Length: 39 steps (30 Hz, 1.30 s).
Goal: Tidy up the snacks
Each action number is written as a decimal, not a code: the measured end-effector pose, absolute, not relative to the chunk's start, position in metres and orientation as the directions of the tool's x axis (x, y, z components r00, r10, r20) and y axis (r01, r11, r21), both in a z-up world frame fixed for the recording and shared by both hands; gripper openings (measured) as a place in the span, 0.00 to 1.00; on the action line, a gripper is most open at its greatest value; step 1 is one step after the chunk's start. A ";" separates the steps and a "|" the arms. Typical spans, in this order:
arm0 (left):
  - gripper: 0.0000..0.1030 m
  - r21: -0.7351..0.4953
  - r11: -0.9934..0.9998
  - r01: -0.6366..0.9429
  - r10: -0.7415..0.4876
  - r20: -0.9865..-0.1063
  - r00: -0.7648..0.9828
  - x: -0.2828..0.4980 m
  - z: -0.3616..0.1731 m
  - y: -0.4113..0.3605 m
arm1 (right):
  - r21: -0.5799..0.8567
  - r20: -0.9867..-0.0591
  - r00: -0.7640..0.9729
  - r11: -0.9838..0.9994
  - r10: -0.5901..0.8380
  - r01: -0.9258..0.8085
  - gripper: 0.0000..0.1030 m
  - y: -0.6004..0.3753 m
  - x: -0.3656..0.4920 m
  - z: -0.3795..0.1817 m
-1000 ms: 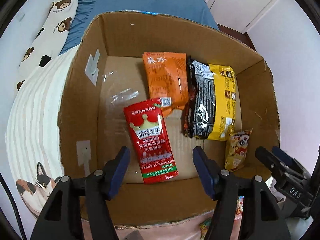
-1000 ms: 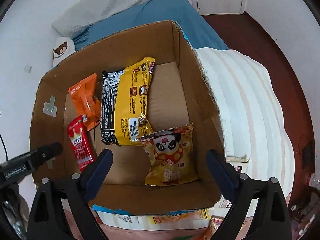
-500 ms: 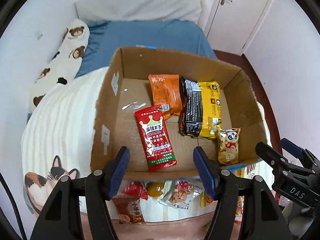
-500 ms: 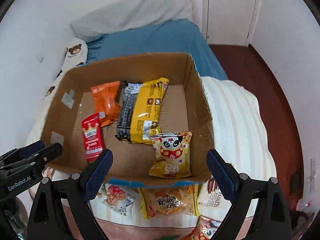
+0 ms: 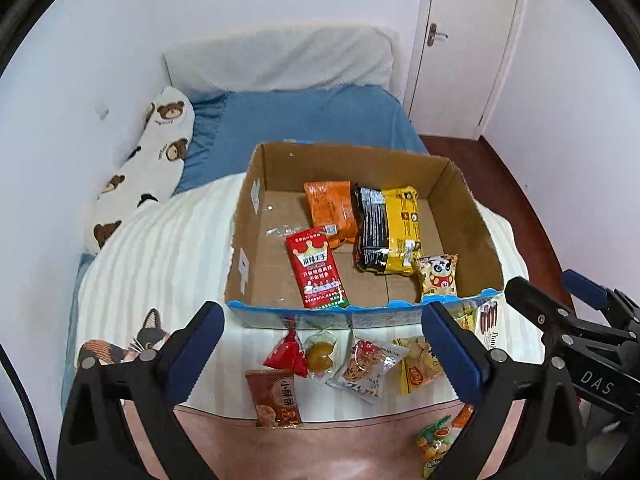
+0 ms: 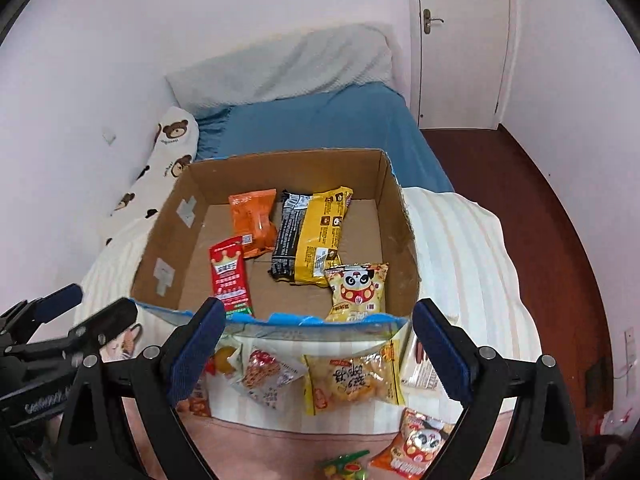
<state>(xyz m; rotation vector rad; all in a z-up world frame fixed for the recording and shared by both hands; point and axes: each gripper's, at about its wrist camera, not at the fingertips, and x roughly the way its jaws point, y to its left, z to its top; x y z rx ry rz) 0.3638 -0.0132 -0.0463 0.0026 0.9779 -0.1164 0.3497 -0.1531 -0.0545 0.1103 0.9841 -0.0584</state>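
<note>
Left gripper (image 5: 322,344) fingers opening, right gripper (image 6: 316,340) fingers wide, both empty; box (image 5: 360,318) hides packets.

Black tool (image 5: 322,346) frames, blue pads, silver screws, seemingly "DAS" lettering.

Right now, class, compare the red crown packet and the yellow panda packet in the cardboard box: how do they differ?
The red crown packet is long and narrow; the yellow panda packet is short and squarish. The red crown packet lies near the middle of the cardboard box; the yellow panda packet sits by the box's right wall. The red one overlaps the orange packet; the yellow one overlaps the black-and-yellow packet. Both lie flat, near the front wall.
</note>
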 end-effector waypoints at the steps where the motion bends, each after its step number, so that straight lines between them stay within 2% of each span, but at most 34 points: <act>1: 0.99 -0.051 0.994 0.097 -0.097 -0.823 0.560 0.360 -0.044 -0.012 | 0.070 -0.833 0.553 0.993 0.003 0.100 0.94 -0.153 0.346 -0.053; 4: 0.99 -0.068 0.993 0.098 -0.111 -0.823 0.558 0.353 -0.042 -0.010 | 0.083 -0.835 0.550 0.989 0.004 0.119 0.98 -0.156 0.334 -0.051; 10: 0.99 -0.066 0.994 0.086 -0.100 -0.856 0.507 0.332 -0.069 0.002 | 0.127 -0.886 0.461 0.980 0.042 0.156 0.98 -0.174 0.306 -0.082; 15: 0.99 -0.030 0.999 0.033 -0.040 -0.919 0.393 0.310 -0.126 0.024 | 0.151 -0.959 0.267 0.967 0.093 0.205 0.98 -0.190 0.272 -0.154; 20: 0.99 -0.013 0.999 -0.035 -0.003 -0.964 0.266 0.294 -0.184 0.051 | 0.127 -0.991 0.060 0.964 0.116 0.234 0.98 -0.193 0.244 -0.239; 26: 0.99 -0.040 0.994 -0.099 -0.022 -0.984 0.176 0.302 -0.225 0.070 | 0.081 -0.994 -0.046 0.963 0.096 0.258 0.97 -0.193 0.226 -0.298; 30: 0.99 -0.085 0.991 -0.107 -0.070 -0.988 0.135 0.325 -0.245 0.068 | 0.049 -0.997 -0.048 0.963 0.064 0.265 0.82 -0.189 0.218 -0.307; 33: 0.98 -0.113 0.989 -0.098 -0.103 -0.990 0.094 0.349 -0.266 0.063 | 0.046 -0.998 -0.036 0.968 0.057 0.247 0.64 -0.181 0.217 -0.303; 34: 0.97 -0.114 0.989 -0.094 -0.106 -0.991 0.088 0.356 -0.272 0.061 | 0.046 -0.998 -0.034 0.969 0.056 0.243 0.60 -0.179 0.217 -0.302; 35: 0.93 -0.112 0.990 -0.086 -0.104 -0.991 0.083 0.363 -0.277 0.059 | 0.052 -0.998 -0.030 0.968 0.061 0.244 0.59 -0.176 0.218 -0.301; 37: 0.77 -0.102 0.992 -0.069 -0.097 -0.993 0.071 0.371 -0.286 0.053 | 0.066 -0.997 -0.029 0.965 0.076 0.252 0.55 -0.173 0.220 -0.301; 39: 0.53 -0.090 0.995 -0.053 -0.086 -0.994 0.070 0.374 -0.291 0.048 | 0.079 -0.996 -0.019 0.963 0.087 0.258 0.55 -0.170 0.224 -0.298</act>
